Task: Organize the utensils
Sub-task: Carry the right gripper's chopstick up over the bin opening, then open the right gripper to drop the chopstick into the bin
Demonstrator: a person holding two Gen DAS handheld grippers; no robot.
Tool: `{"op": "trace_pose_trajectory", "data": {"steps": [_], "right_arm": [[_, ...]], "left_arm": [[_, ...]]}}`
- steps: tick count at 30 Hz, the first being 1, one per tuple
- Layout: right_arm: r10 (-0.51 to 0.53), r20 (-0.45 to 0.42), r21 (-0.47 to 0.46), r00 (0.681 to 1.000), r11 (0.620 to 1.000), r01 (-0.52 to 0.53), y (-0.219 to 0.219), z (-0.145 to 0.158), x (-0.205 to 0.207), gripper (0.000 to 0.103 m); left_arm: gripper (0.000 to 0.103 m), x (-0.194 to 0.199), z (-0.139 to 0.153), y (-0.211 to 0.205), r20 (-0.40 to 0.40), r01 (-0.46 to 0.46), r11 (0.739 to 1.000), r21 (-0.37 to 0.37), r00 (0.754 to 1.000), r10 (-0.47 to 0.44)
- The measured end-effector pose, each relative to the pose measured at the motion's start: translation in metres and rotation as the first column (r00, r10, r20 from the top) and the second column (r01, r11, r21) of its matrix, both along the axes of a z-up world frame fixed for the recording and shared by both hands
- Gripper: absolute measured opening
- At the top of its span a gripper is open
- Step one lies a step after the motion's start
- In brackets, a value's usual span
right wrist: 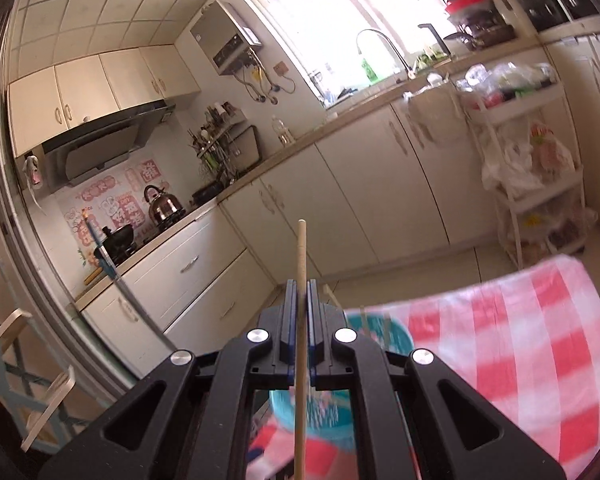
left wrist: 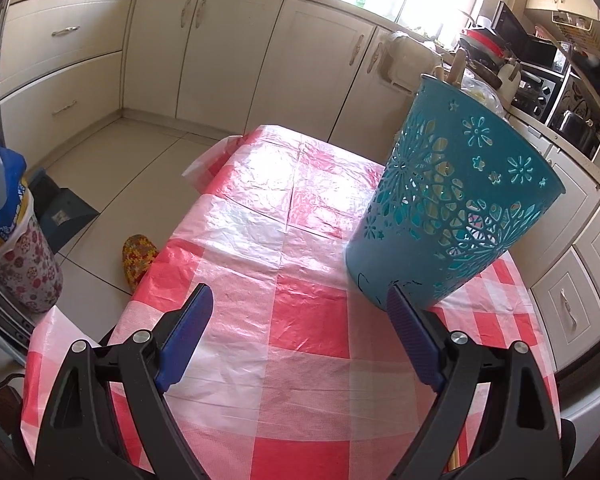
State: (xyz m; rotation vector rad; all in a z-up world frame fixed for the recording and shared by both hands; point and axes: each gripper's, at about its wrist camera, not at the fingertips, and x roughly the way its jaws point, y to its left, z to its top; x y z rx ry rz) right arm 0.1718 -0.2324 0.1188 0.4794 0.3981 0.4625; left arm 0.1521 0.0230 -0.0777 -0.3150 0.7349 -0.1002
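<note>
The right gripper's (right wrist: 301, 292) fingers squeeze a chopstick (right wrist: 301, 256); left gripper (left wrist: 300, 300) gapes empty. Next, drop it into the basket (left wrist: 452, 208) at two o'clock.

Black hand-held gripper (left wrist: 300, 300), blue ribbed pads (left wrist: 186, 338), silver screws (left wrist: 141, 336)

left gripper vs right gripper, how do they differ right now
The left gripper stands wide open with nothing between its blue pads; the right gripper is shut on a thin wooden stick. The left gripper points down at the checked tablecloth beside the teal basket; the right gripper points out toward the kitchen cabinets, the basket low beneath it. Both have black frames and blue pads.
</note>
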Motion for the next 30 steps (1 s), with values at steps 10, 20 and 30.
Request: {"op": "trace_pose_trajectory", "data": {"steps": [10,20,30], "right_arm": [[-0.122,-0.069,-0.191,0.99,0.976,0.107,0.03,-0.014,0.081,0.006],[-0.066,-0.127,-0.26,0.99,0.965,0.031,0.041,-0.029,0.069,0.015],[-0.088,-0.089,-0.222,0.992,0.973,0.066,0.009,-0.037,-0.029,0.043]], "left_arm": [[0.085,0.0,-0.003,0.009,0.01,-0.01,0.998,-0.061,1.0,0.011],[0.085,0.001,-0.005,0.011,0.002,-0.023,0.997,-0.068,1.0,0.023],[0.086,-0.001,-0.004,0.008,-0.002,-0.035,0.999,-0.041,0.999,0.035]]}}
